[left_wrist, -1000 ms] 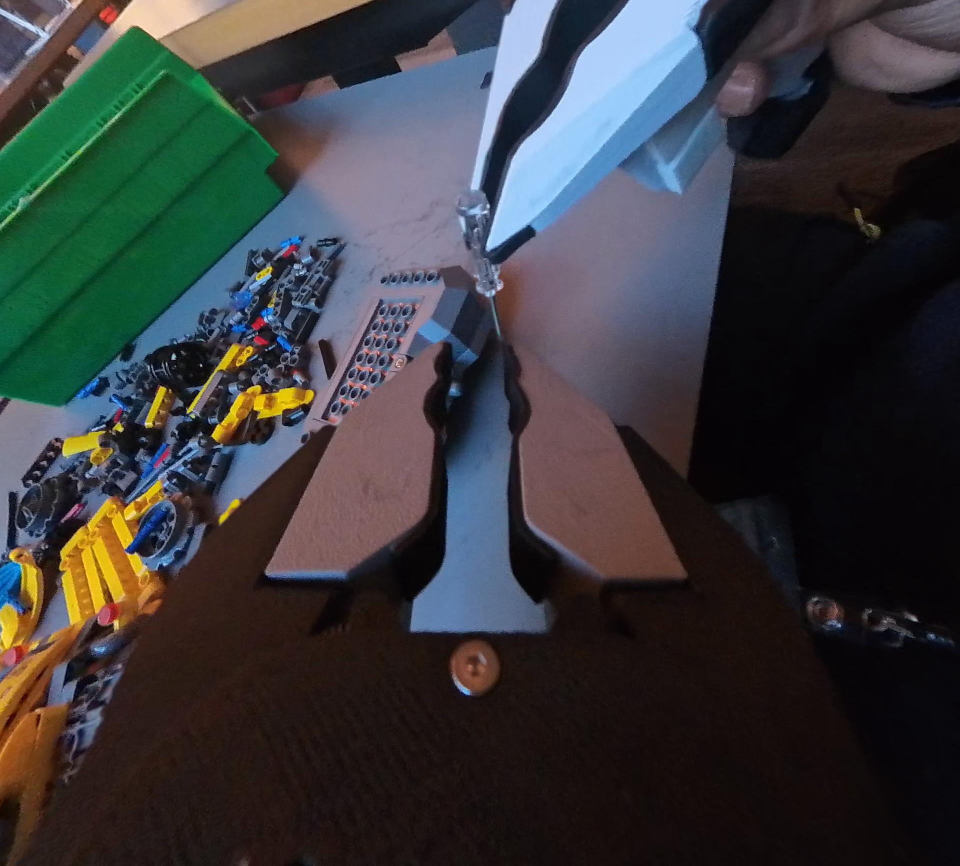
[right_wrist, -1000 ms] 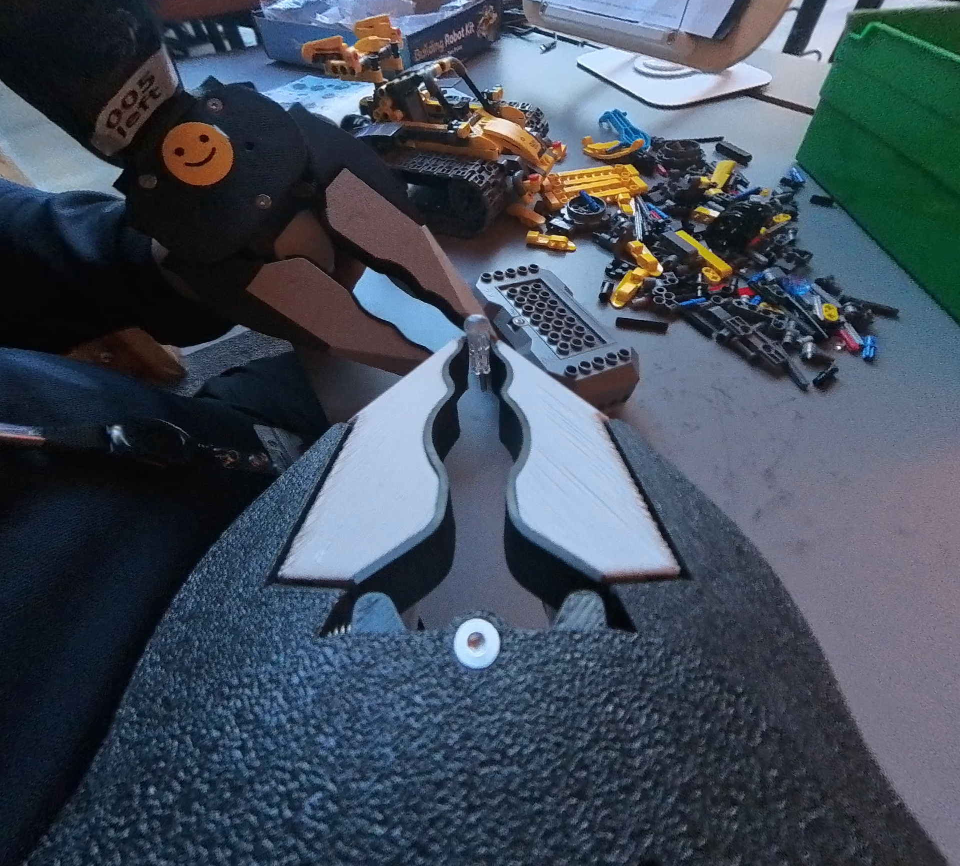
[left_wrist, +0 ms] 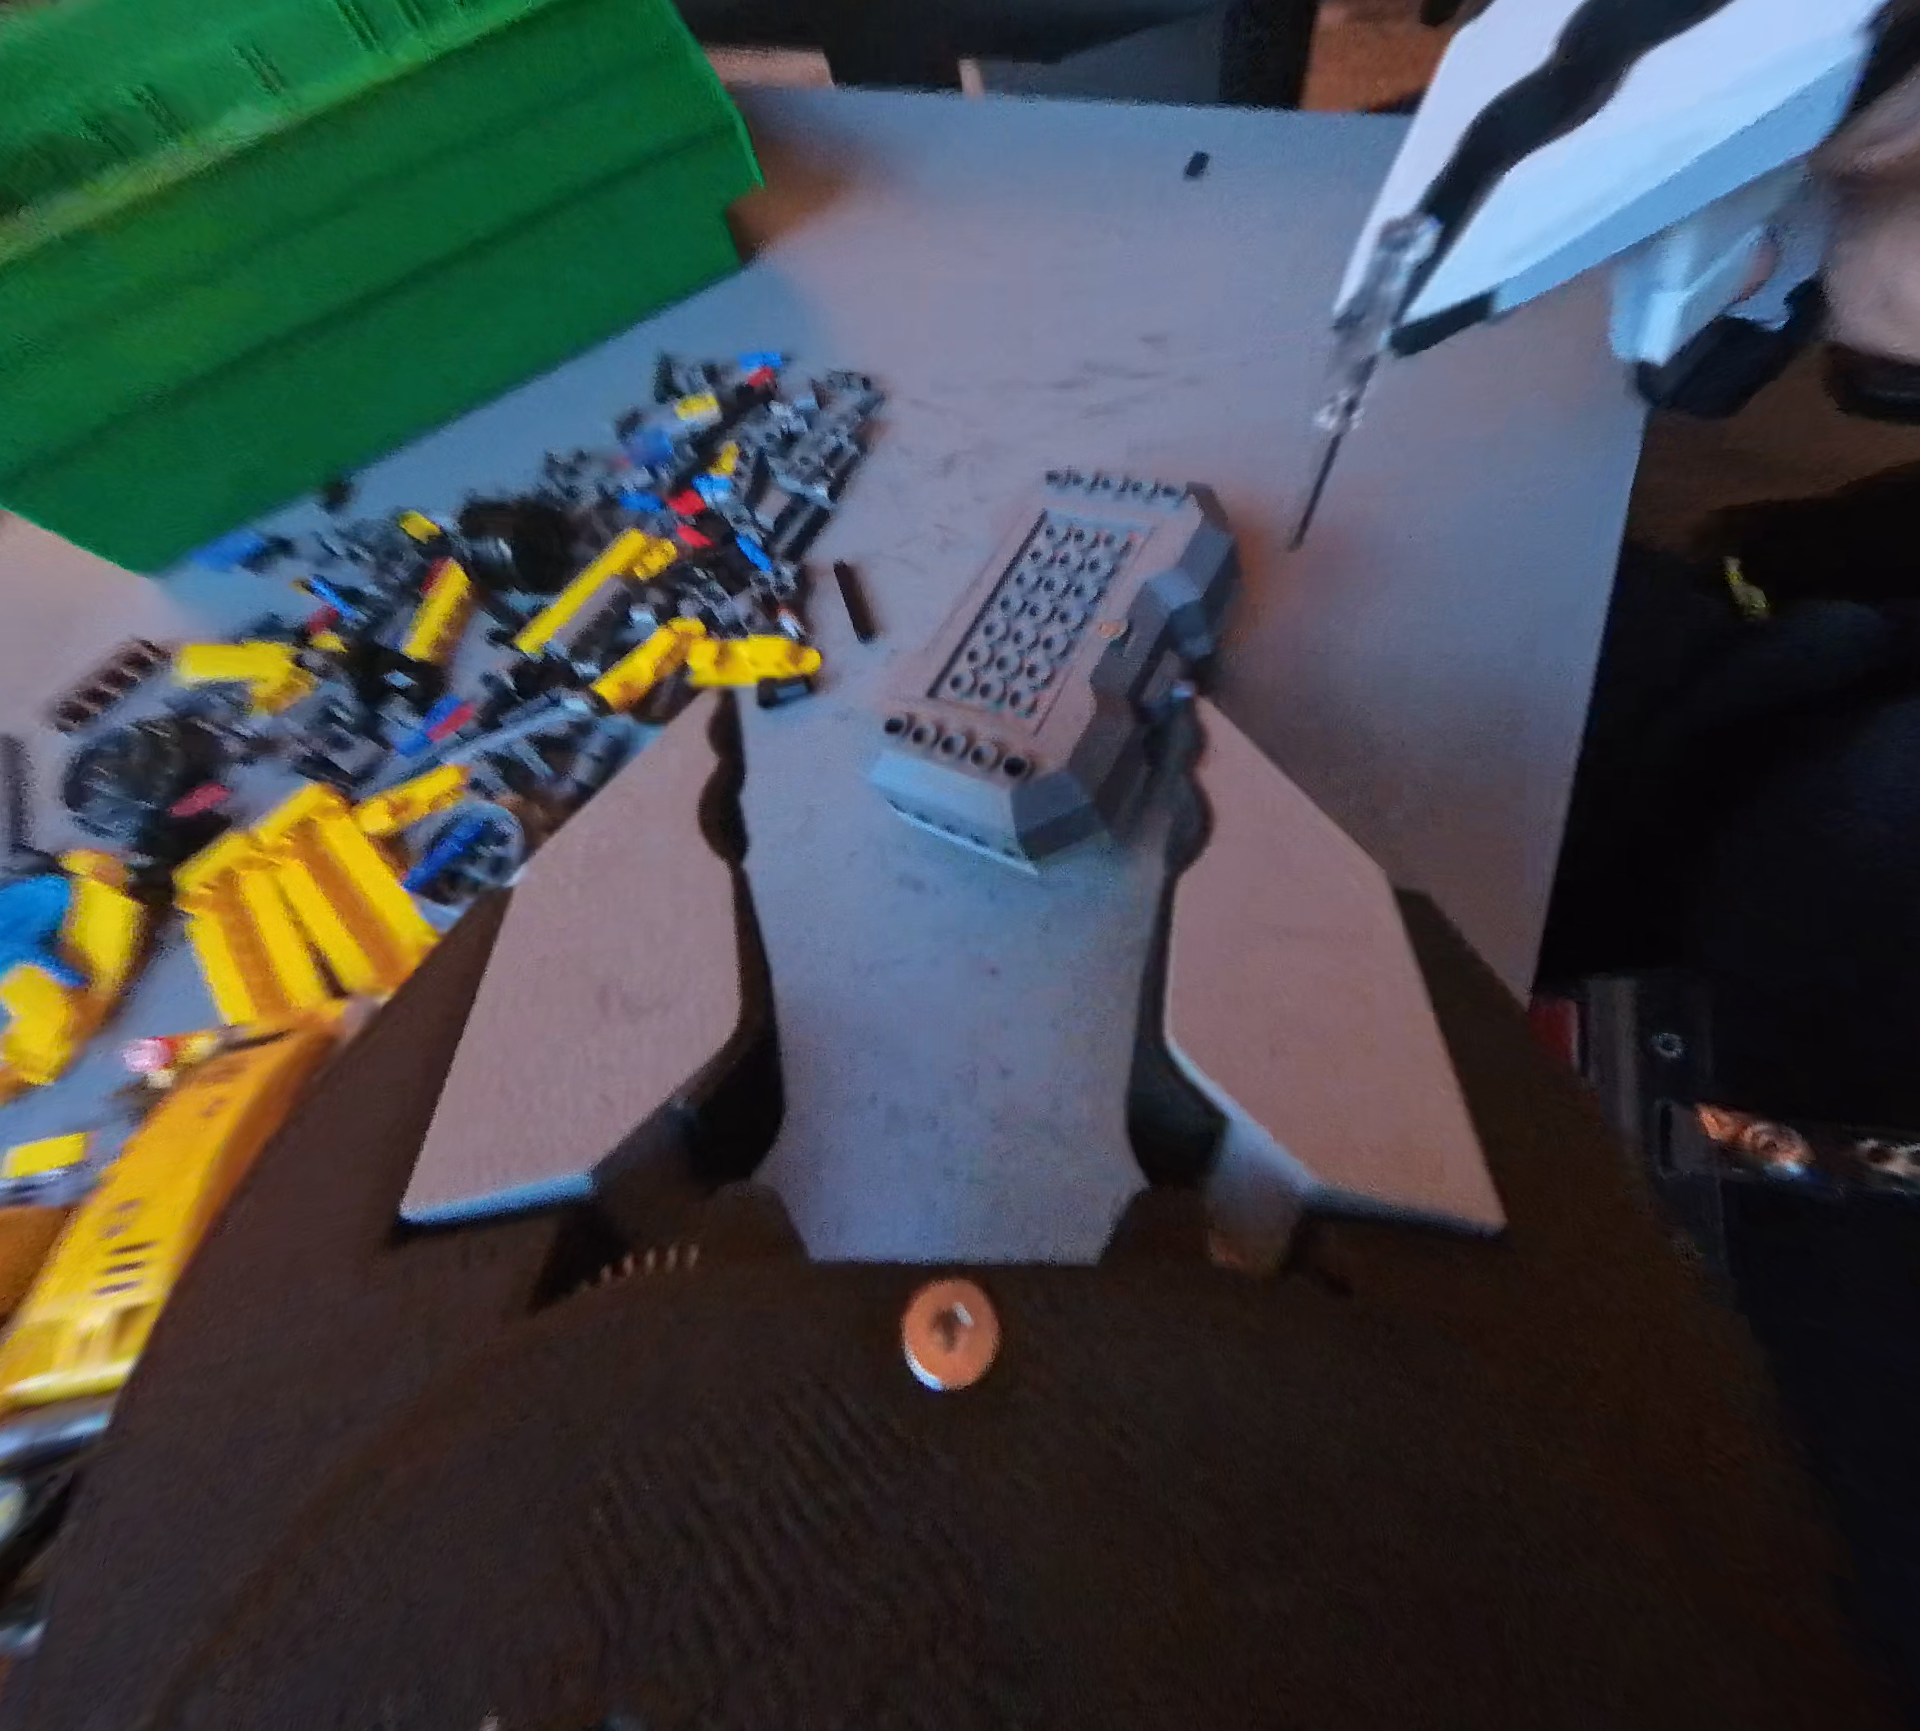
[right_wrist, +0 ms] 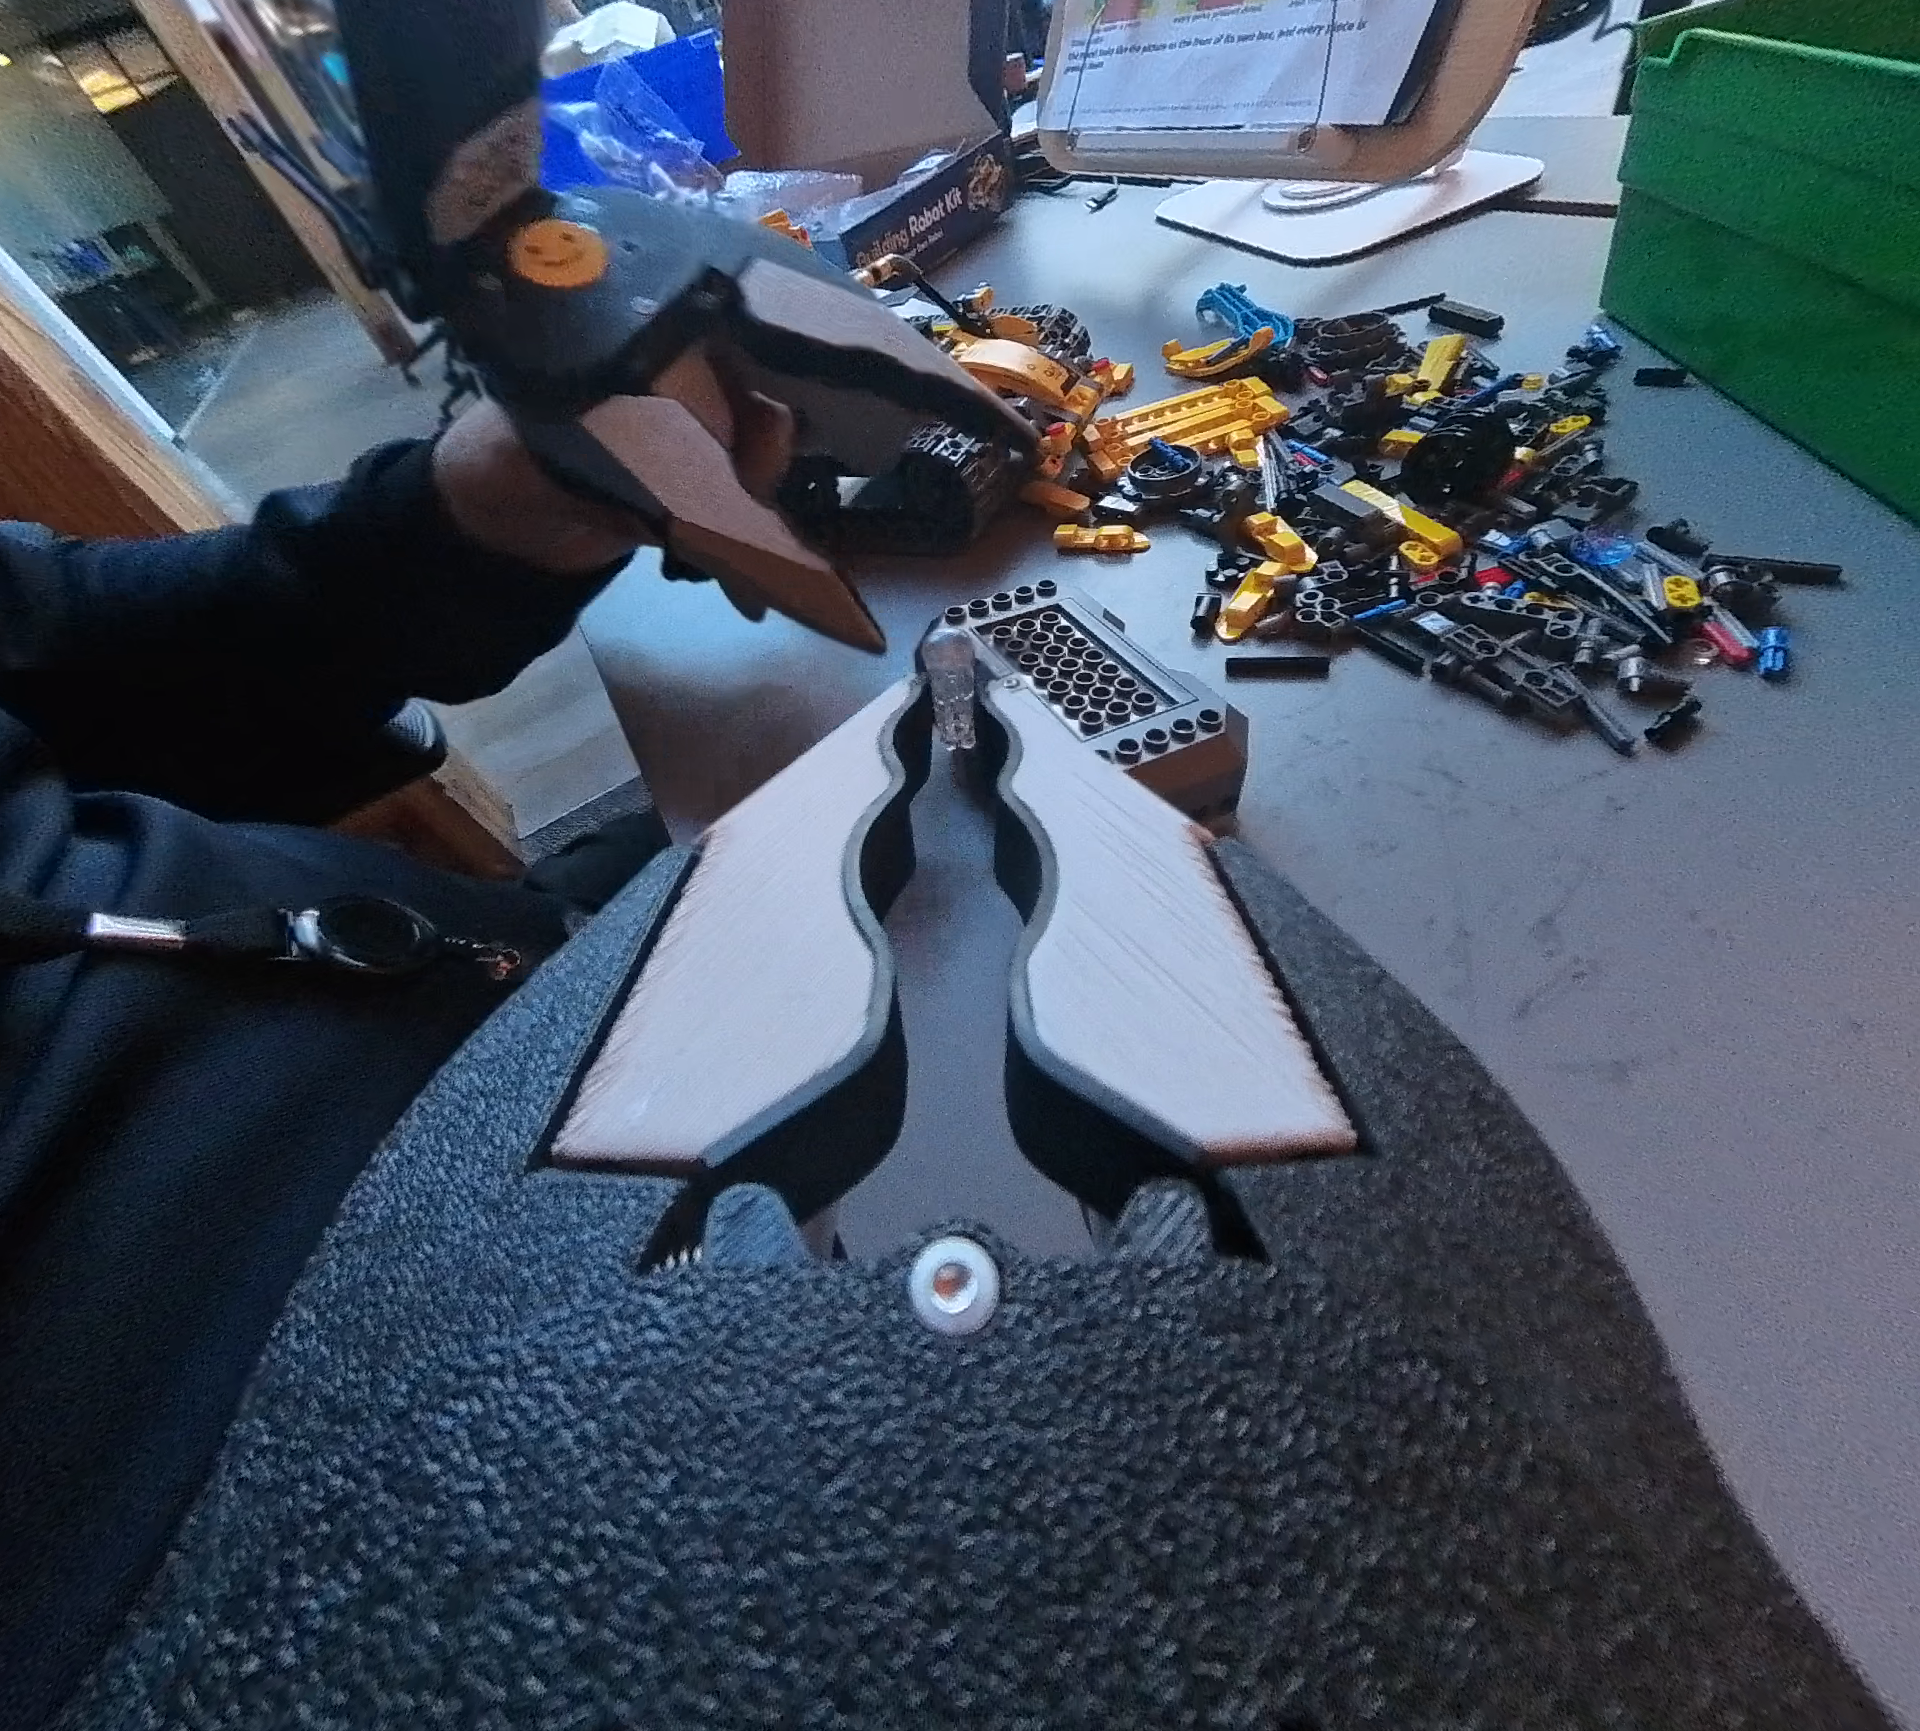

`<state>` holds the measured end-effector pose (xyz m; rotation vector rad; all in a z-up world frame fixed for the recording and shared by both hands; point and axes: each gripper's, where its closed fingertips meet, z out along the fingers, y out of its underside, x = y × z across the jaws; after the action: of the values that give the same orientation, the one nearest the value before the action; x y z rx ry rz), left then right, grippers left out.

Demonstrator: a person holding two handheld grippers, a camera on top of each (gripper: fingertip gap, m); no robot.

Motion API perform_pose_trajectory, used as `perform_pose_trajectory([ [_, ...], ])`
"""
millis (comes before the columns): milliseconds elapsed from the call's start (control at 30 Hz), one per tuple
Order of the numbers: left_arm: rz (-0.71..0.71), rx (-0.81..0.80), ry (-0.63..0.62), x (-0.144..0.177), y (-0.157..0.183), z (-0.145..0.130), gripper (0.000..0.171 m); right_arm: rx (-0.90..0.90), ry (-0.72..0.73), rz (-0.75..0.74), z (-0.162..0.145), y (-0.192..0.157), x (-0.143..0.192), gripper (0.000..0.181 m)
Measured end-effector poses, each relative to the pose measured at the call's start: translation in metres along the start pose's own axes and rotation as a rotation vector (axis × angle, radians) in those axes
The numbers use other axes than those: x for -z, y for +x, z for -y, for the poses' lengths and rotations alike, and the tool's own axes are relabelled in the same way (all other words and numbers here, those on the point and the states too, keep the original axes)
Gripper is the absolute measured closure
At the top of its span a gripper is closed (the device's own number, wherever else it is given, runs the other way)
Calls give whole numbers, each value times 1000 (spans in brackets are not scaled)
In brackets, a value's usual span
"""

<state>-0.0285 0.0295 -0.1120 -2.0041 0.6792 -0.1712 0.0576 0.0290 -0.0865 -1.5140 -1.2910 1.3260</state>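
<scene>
The right tongs (right_wrist: 951, 705) stayed clamped on a small clear-handled screwdriver (right_wrist: 949, 682); the left tongs (left_wrist: 956, 725) hung apart, empty, above the grey studded plate (left_wrist: 1049, 653) lying on the bench (left_wrist: 1039, 310).

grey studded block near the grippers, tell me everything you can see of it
The grey studded block is a long, boxy plastic piece, dark grey, with a recessed top panel full of round holes and a row of studs at each short end. One long side looks stepped and angular. It lies flat on the grey table, apart from the heap of loose parts. The left gripper hangs open around its near end; touch is unclear. The right gripper, shut on a clear pin, hovers before it.
</scene>
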Motion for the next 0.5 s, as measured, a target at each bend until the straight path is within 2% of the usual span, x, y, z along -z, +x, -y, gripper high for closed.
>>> perform_pose_trajectory([
  [100, -157, 140, -56, -14, 6, -17, 73, -3, 3, 17, 4, -2, -1, 174],
  [167, -205, 151, -32, -18, 9, -16, 75, 14, 3, 16, 7, -2, -1, 174],
  [267, -228, 113, -61, -26, 9, -21, 76, 27, -5, 29, 13, 0, -5, 174],
  [333, -240, 100, -70, -30, 10, -22, 84, 29, -21, 59, 18, -1, -10, 174],
  [367, -263, 102, -68, -31, 14, -22, 94, 39, -38, 69, 19, -1, -14, 174],
  [500, -245, 74, -83, -32, 18, -28, 106, 95, -126, 73, 13, 5, -28, 173],
])
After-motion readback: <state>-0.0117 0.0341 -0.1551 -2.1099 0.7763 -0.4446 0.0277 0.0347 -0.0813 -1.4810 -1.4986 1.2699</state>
